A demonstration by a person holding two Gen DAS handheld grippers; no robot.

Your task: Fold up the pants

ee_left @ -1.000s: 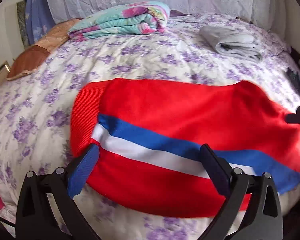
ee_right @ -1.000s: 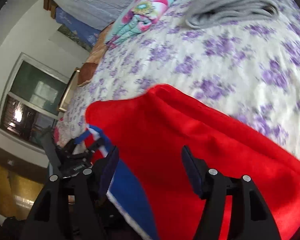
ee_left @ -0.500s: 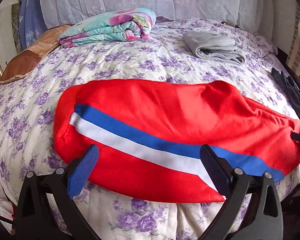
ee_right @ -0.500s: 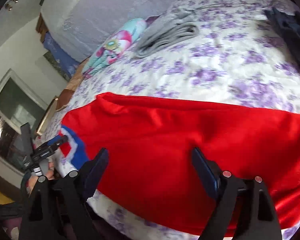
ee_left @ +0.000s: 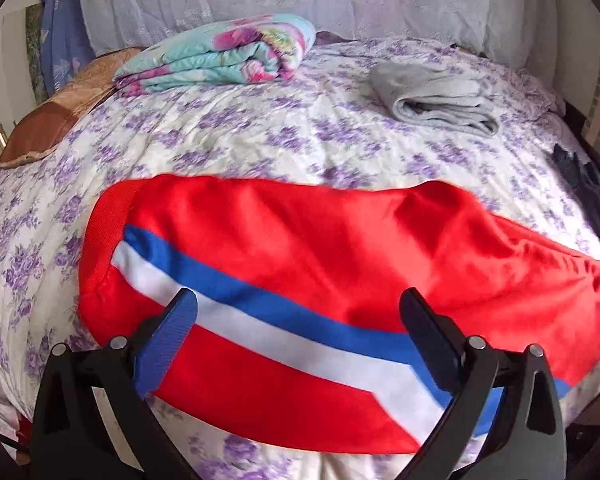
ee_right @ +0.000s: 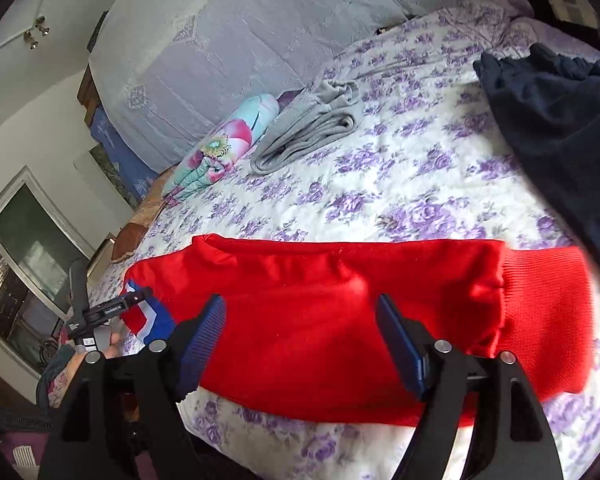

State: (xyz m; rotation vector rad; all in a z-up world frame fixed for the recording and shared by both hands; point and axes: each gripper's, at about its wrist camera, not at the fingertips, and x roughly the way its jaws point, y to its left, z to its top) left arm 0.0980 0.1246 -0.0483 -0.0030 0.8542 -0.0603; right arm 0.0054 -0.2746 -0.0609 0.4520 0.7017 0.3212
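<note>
Lying flat on floral bedsheet: red pants w/ ribbed cuffs.

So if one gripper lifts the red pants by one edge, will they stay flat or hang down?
The red pants probably hang limp: the cloth already lies in soft wrinkles on the bed. They look light and thin. The ribbed cuff seems thicker, so it may give a firmer hold.

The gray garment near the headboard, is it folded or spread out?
Folded. The gray garment lies as a compact stack with layered edges showing at its near end, beside the rolled floral blanket.
</note>
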